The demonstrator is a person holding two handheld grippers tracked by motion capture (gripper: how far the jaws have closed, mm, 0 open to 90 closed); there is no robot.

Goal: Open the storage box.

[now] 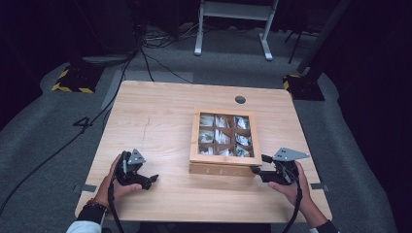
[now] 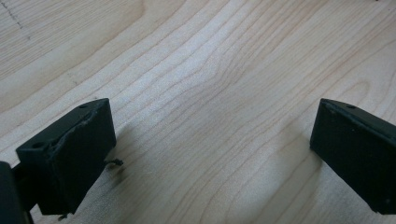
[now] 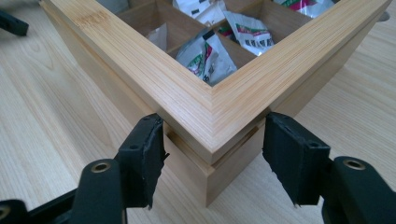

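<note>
Fingers of right gripper [image 3: 212,158] straddle wooden box [image 3: 210,107] corner.

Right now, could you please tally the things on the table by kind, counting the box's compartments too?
Hand-held grippers: 2, left and right
Wooden box: 1
Compartments in the box: 9
Total: 3 things, with 9 compartments in the box

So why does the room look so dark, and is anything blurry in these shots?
High view: light falls mainly on the table, the room behind goes near black, and the picture is soft. Left claw view: wood grain is sharp, with shadows under both jaws, which stand apart. Right claw view: the box corner is crisp, the packets behind are slightly soft; no glare.
</note>
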